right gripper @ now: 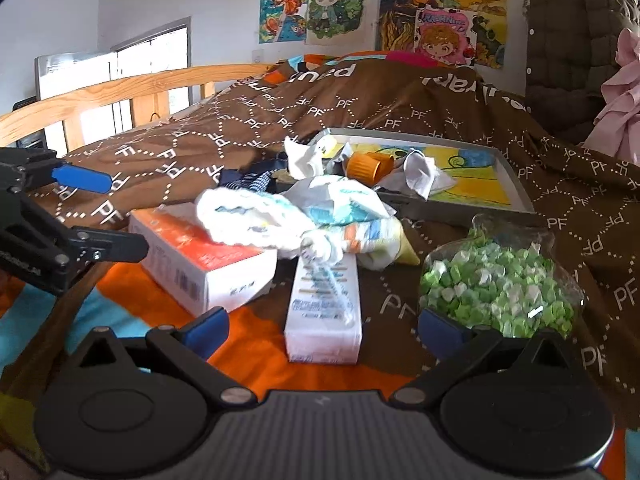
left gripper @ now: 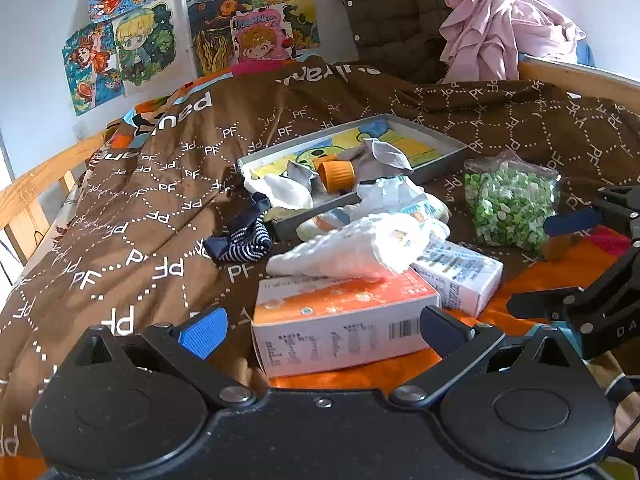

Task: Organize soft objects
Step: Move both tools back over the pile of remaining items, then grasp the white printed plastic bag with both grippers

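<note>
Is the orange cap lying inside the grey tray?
Yes, the orange cap lies on its side inside the grey tray, among crumpled white cloths.

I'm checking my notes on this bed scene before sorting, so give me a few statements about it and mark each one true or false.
1. Both grippers are open and hold nothing. True: the left gripper and the right gripper both stand wide apart and bare.
2. The orange cap lies in the grey tray. True.
3. The bag of green and white pieces sits inside the tray. False: it lies on the brown blanket, beside the tray.
4. The striped sock rests on the orange box. False: it lies on the blanket; a white cloth rests on that box.
5. Drawings hang on the wall. True.
</note>
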The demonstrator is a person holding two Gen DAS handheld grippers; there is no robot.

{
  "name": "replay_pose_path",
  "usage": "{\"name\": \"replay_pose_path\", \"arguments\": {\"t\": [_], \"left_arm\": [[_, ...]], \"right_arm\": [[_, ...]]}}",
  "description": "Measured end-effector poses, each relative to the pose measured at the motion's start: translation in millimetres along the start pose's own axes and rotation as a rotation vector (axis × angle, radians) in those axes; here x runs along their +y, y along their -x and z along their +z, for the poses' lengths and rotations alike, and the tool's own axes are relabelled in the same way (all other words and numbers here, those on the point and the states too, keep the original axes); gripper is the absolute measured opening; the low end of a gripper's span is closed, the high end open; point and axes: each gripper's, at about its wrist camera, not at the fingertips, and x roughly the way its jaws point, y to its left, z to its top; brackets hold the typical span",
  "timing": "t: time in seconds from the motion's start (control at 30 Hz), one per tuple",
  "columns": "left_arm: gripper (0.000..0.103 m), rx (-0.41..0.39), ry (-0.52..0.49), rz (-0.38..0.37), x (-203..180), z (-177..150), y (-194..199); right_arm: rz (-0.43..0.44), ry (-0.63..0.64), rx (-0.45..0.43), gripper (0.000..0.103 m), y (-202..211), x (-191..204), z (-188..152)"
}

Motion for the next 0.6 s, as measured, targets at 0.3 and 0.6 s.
{"name": "replay_pose_path", "arguments": {"t": [0.3,0.6], "left_arm": [[0.102,-0.017,-0.046,-0.047,5.3,12.3,-15.2],[0.102,-0.011,-0.131,-0.132,4.7,26.9,-40.4]], "right_arm": [[-0.027,-0.015,-0.061,0.103,-27.2,-13.5,42.8],[0.037,-0.081,-0.059,0.103,-60.8,-20.1,84.5]]}}
